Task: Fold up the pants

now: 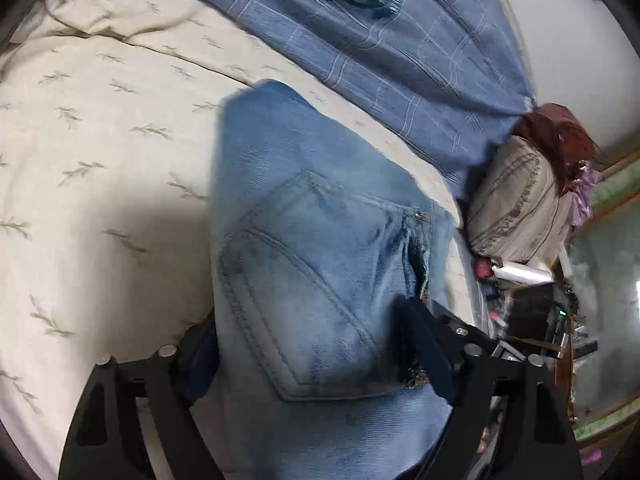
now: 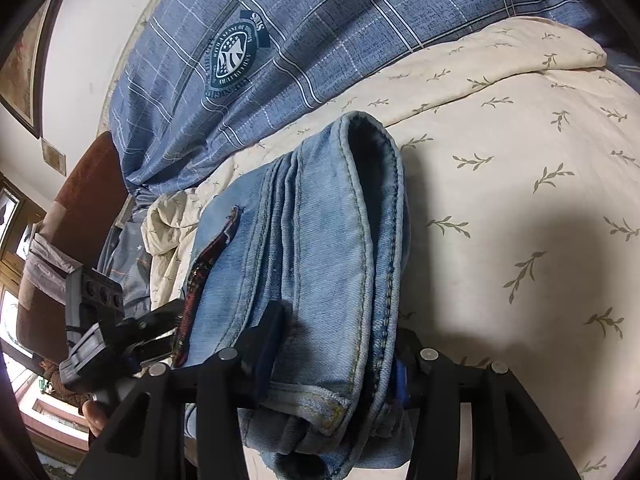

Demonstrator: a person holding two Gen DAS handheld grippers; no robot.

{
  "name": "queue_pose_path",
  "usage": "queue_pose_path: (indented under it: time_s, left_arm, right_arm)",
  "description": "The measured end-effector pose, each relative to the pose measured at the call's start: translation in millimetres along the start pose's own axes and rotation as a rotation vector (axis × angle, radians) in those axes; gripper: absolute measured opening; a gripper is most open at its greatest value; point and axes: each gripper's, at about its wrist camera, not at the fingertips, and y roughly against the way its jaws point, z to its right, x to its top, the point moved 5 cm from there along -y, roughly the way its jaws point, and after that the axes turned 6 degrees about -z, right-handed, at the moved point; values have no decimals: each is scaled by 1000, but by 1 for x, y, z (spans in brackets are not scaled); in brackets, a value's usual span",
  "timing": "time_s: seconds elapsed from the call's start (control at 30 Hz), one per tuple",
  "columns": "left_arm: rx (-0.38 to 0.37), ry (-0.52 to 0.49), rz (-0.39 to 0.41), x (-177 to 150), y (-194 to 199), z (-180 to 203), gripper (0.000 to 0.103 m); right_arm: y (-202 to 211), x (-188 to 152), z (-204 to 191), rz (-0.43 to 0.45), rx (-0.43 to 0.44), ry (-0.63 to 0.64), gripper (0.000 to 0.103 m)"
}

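Light blue jeans [image 1: 304,216], folded into a thick bundle, lie on the cream leaf-print duvet [image 1: 100,140] with a back pocket facing up. My left gripper [image 1: 312,352] straddles the near end, and the denim fills the gap and touches both pads. In the right wrist view the folded jeans [image 2: 320,240] show their stacked seams and a hem loop at the far end. My right gripper [image 2: 332,352] is shut on the near edge of that stack. The left gripper's black housing [image 2: 96,300] shows at the jeans' left side.
A blue checked quilt [image 2: 320,20] with a round badge lies bunched behind the jeans. A striped pillow [image 1: 516,200] and dark red cloth [image 1: 556,136] sit at the bed's edge, with clutter beyond. A hand [image 2: 94,416] shows at the lower left.
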Motion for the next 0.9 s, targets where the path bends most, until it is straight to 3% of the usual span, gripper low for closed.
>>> queue_pose_path:
  time_s: [0.13,0.2,0.4,0.63,0.9]
  left_arm:
    - [6,-16,27,0,4,3,71]
    - [8,-21,42,0,7,3,56]
    - [29,-94,89,1,16,16,42]
    - [64,-164,145,4,26,31,36]
    - [70,-225,269,10,53,50,36]
  right_arm:
    - [0,0,1,-1,18,-13,50]
    - [1,-1,-1,7,8,6,50]
    - [9,-2,-17,71,-55,88,47]
    - [25,-2,-46,183,-103,197,46]
    - [47,10,-69,317,-36,209,46]
